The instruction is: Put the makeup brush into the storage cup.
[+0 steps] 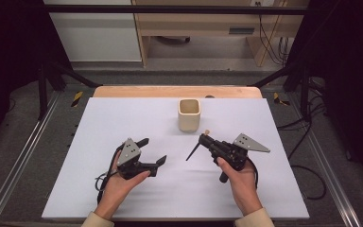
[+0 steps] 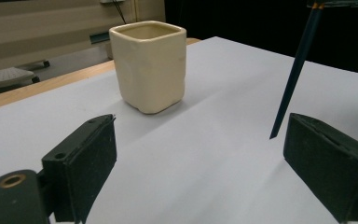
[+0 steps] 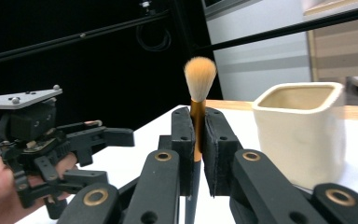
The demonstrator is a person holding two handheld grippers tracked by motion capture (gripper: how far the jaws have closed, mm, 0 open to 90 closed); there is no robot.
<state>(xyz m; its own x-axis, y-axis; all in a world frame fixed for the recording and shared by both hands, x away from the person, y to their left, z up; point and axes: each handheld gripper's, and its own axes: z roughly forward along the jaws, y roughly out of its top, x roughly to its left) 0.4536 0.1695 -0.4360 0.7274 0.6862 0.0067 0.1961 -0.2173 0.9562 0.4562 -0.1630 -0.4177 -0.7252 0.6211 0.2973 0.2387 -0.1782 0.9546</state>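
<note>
The right tongs (image 1: 205, 137) are squeezed tight on a brush (image 3: 199, 88). Their two black jaws pinch the gold neck of the brush from both sides. The fluffy tan tip sticks up above the jaws. The dark handle (image 1: 193, 151) pokes out the other way, slanting down toward the white mat (image 1: 123, 118), and its pointed end hangs just above it. A hand (image 1: 238, 177) holds these tongs from below.

The left tongs (image 1: 152, 152) are open wide, with nothing between the jaws. They are held just above the mat by the other hand (image 1: 118, 182). In the left gripper view the brush handle comes down near one of the open jaws.

A cream cup (image 1: 189, 114) with square sides stands upright on the mat, past both tongs and near the far edge. It sits a bit closer to the right tongs. The brush is near the cup but does not touch it.

The mat lies on a wooden table (image 1: 170, 91).
</note>
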